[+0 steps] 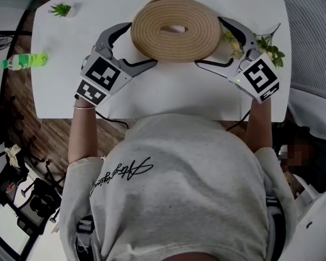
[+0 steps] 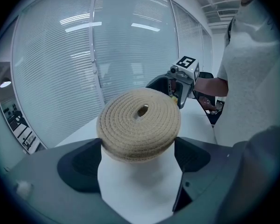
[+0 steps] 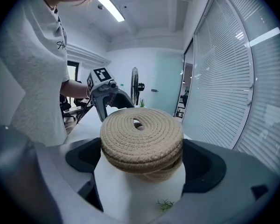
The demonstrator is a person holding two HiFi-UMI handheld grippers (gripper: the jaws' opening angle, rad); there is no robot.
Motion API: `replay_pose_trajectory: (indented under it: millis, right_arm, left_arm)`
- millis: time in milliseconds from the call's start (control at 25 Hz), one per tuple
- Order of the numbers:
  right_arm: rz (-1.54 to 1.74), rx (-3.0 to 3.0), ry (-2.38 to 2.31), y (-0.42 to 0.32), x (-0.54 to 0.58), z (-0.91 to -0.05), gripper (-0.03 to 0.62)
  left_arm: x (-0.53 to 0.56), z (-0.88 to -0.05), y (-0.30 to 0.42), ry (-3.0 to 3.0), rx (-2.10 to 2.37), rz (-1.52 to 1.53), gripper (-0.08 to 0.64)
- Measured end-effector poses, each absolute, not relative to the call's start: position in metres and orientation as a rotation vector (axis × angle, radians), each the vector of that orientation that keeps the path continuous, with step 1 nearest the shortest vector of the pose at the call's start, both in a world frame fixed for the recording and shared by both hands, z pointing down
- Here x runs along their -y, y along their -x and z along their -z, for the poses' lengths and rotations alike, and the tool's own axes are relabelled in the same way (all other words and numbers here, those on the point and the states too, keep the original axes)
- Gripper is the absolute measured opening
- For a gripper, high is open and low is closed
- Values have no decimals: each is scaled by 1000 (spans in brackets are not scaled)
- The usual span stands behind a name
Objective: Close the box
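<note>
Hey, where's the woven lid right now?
In the head view, the woven lid is at the far middle of the white table, resting slightly askew on the box, held at its sides by the left gripper and right gripper.

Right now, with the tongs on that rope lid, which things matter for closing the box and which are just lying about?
For the job: woven rope lid; woven rope box under it; left tongs and right tongs, both gripping the lid.

Lying about: green bottle; small green plant; leafy sprig beside the right tongs.
</note>
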State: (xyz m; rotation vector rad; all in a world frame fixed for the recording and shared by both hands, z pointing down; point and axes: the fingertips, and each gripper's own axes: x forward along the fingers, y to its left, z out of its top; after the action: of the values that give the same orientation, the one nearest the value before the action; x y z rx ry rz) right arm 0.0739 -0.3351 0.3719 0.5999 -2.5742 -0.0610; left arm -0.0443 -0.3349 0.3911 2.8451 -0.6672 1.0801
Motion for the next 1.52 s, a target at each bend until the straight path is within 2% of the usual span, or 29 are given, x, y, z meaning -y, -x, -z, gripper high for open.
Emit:
replay_pose_trajectory:
  millis: [1520]
  right_arm:
    - [14,2568,-566,-70,387,-395,548]
  left_arm:
    - [384,-412,49,-2781,677,-1143,483]
